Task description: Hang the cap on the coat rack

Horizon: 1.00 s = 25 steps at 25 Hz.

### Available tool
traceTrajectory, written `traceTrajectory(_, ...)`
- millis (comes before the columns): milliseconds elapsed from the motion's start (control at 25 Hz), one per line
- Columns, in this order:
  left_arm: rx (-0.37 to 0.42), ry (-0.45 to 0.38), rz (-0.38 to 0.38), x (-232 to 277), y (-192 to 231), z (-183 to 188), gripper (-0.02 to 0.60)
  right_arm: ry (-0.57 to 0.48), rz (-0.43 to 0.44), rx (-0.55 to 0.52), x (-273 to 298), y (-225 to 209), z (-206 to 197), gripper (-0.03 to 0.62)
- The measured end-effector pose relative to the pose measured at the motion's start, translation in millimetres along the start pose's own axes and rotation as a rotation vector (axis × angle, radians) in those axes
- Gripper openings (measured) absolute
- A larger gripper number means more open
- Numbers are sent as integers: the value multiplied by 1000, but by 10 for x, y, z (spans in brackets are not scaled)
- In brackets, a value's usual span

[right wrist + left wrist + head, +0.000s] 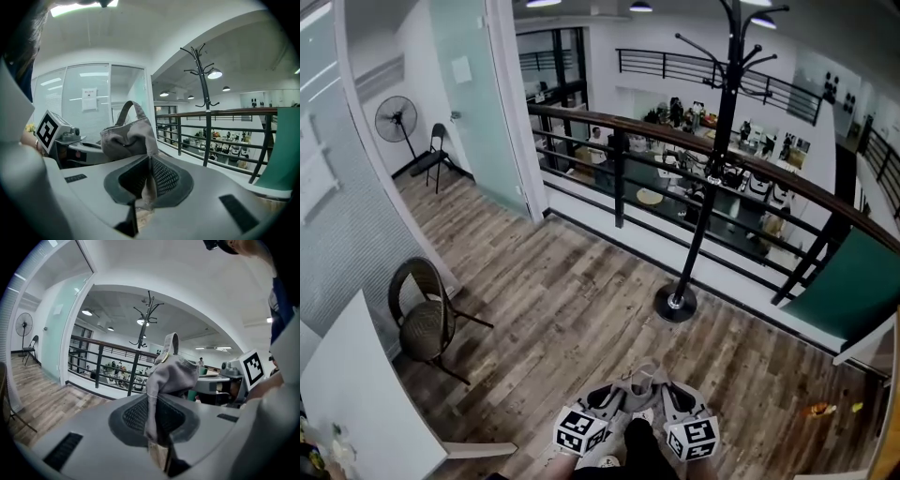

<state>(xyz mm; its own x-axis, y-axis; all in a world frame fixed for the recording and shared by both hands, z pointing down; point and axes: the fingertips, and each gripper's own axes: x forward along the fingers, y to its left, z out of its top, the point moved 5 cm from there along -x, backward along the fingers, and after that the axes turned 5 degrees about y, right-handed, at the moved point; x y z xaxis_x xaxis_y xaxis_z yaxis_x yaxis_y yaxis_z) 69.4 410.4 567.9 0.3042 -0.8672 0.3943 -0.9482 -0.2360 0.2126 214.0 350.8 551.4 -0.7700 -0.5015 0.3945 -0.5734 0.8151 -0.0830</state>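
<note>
A grey cap (637,386) hangs stretched between my two grippers at the bottom middle of the head view. My left gripper (605,405) is shut on one side of the cap (171,373), with the cloth pinched between its pads. On the other side of the cap (131,136) my right gripper (673,401) is shut too; the strap loop stands up above it. The black coat rack (712,159) stands ahead on the wooden floor, its round base (676,303) a little beyond the grippers. Its hooks show high in both gripper views, coat rack (144,324) and coat rack (202,79).
A black railing (694,141) with a wooden handrail runs behind the rack, with a lower floor beyond it. A wicker chair (427,314) stands at the left by a white board (366,394). A glass partition (473,94) and a fan (397,119) are at the far left.
</note>
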Motion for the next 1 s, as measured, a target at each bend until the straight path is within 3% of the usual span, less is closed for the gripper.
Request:
traceTrajectory(600, -30, -19, 44, 1451, 475, 927, 44, 5, 18, -36, 961, -1363, 736, 34)
traceTrajectory(1000, -74, -9, 41, 1926, 559, 1062, 44, 49, 30, -27, 1197, -1792, 779, 34)
